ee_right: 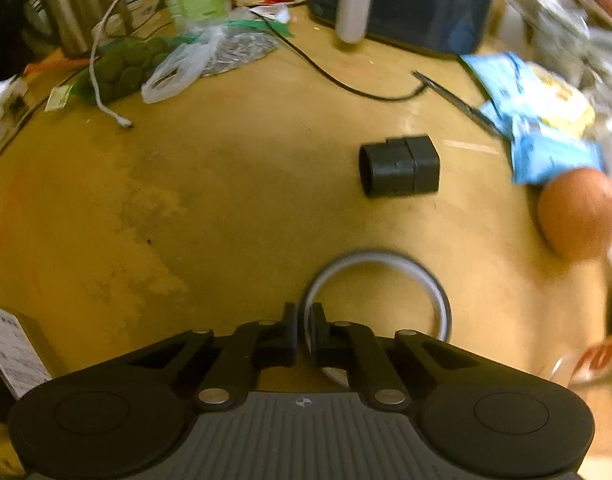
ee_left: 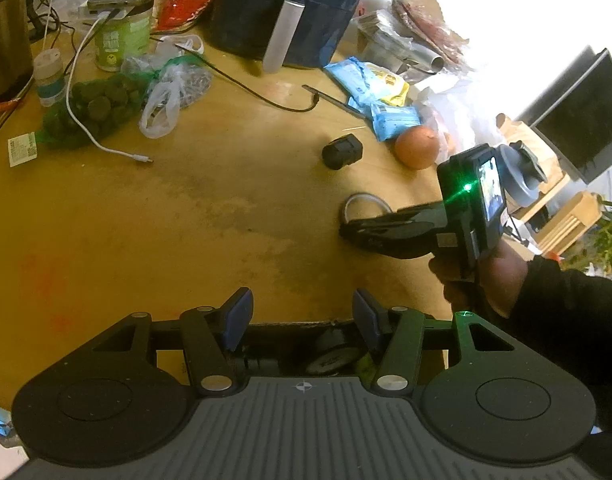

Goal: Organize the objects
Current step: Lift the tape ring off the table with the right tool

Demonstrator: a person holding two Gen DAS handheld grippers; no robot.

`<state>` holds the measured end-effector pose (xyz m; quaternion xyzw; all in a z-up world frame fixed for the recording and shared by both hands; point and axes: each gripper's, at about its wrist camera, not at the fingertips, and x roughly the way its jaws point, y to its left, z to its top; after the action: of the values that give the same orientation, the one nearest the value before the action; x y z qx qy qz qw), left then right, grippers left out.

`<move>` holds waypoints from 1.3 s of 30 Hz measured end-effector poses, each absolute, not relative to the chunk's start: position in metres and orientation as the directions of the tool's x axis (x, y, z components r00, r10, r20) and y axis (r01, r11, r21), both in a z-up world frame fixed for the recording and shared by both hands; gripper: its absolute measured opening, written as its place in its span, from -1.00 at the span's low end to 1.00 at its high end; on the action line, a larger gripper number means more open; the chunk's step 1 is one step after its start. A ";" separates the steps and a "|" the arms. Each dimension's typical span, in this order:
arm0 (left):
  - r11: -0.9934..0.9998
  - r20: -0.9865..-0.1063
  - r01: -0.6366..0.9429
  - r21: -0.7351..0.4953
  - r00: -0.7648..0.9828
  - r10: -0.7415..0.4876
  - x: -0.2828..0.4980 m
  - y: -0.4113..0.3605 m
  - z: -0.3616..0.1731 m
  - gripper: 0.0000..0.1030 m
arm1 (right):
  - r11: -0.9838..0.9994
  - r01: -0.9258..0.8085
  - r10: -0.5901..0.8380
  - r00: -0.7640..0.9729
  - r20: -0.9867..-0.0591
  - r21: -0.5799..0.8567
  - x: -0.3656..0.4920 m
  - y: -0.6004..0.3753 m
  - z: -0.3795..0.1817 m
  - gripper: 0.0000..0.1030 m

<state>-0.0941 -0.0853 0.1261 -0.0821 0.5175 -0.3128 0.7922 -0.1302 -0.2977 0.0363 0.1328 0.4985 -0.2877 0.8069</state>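
My right gripper (ee_right: 304, 322) is shut on the rim of a grey ring (ee_right: 426, 276) that lies on or just above the wooden table (ee_right: 225, 208). In the left wrist view the right gripper (ee_left: 348, 229) reaches in from the right with the ring (ee_left: 364, 201) at its tip. A black boxy part (ee_right: 400, 165) lies beyond the ring; it also shows in the left wrist view (ee_left: 342, 151). My left gripper (ee_left: 301, 314) is open and empty over the table's near edge, above an open box with dark items (ee_left: 330, 354).
An orange fruit (ee_right: 578, 212), blue snack packets (ee_right: 538, 120), a dark appliance (ee_left: 289, 4), a net bag of dark green fruit (ee_left: 93, 108), plastic bags (ee_left: 169, 96), a white cable (ee_left: 105, 144), a black cable (ee_left: 265, 96), a green can with a phone on top (ee_left: 123, 36).
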 end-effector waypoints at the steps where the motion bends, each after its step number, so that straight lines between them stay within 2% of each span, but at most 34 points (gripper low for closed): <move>1: 0.789 -0.767 0.414 -0.454 0.269 -0.583 -0.094 -0.086 0.126 0.05 | 0.787 0.614 -0.323 0.336 -0.884 -0.054 -0.131 -0.297 0.036 -0.84; 6: 0.782 -0.764 0.431 -0.451 0.266 -0.587 -0.095 -0.089 0.127 0.05 | 0.748 0.663 -0.297 0.339 -0.893 0.003 -0.128 -0.289 0.035 -0.84; 10: 0.778 -0.763 0.443 -0.446 0.267 -0.589 -0.096 -0.092 0.129 0.05 | 0.758 0.649 -0.262 0.399 -0.879 0.068 -0.129 -0.287 0.040 -0.76; 12: 0.777 -0.762 0.445 -0.446 0.266 -0.590 -0.096 -0.092 0.129 0.05 | 0.776 0.628 -0.269 0.409 -0.872 0.055 -0.130 -0.286 0.043 -0.43; 14: 0.777 -0.763 0.446 -0.445 0.266 -0.589 -0.096 -0.092 0.129 0.05 | 0.792 0.609 -0.282 0.418 -0.864 0.036 -0.132 -0.285 0.046 0.35; 15: 0.778 -0.763 0.444 -0.445 0.267 -0.589 -0.096 -0.092 0.129 0.05 | 0.802 0.597 -0.295 0.422 -0.857 0.018 -0.135 -0.284 0.048 0.51; 16: 0.778 -0.763 0.443 -0.445 0.268 -0.588 -0.096 -0.091 0.130 0.05 | 0.810 0.587 -0.310 0.425 -0.851 -0.002 -0.137 -0.284 0.049 0.76; 17: 0.779 -0.763 0.442 -0.445 0.269 -0.588 -0.096 -0.091 0.130 0.05 | 0.814 0.581 -0.325 0.425 -0.845 -0.021 -0.139 -0.283 0.050 0.91; 19: 0.782 -0.764 0.436 -0.445 0.272 -0.586 -0.096 -0.090 0.130 0.05 | 0.827 0.559 -0.344 0.419 -0.840 -0.060 -0.142 -0.285 0.049 1.00; 30: 0.800 -0.772 0.407 -0.441 0.282 -0.569 -0.094 -0.087 0.129 0.05 | 0.883 0.447 -0.335 0.384 -0.861 -0.144 -0.142 -0.298 0.027 1.00; 34: 0.808 -0.774 0.394 -0.439 0.291 -0.562 -0.094 -0.084 0.130 0.05 | 0.880 0.454 -0.329 0.370 -0.869 -0.140 -0.139 -0.301 0.021 0.96; 36: 0.810 -0.775 0.390 -0.438 0.293 -0.560 -0.094 -0.083 0.130 0.05 | 0.845 0.518 -0.352 0.359 -0.864 -0.129 -0.140 -0.302 0.020 0.93; 39: 0.811 -0.775 0.387 -0.439 0.293 -0.560 -0.093 -0.084 0.130 0.05 | 0.839 0.528 -0.358 0.357 -0.863 -0.129 -0.138 -0.300 0.021 0.83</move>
<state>-0.0927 -0.0845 0.1301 -0.0836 0.5155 -0.2960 0.7998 -0.1379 -0.2997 0.0208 0.0856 0.4983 -0.2705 0.8193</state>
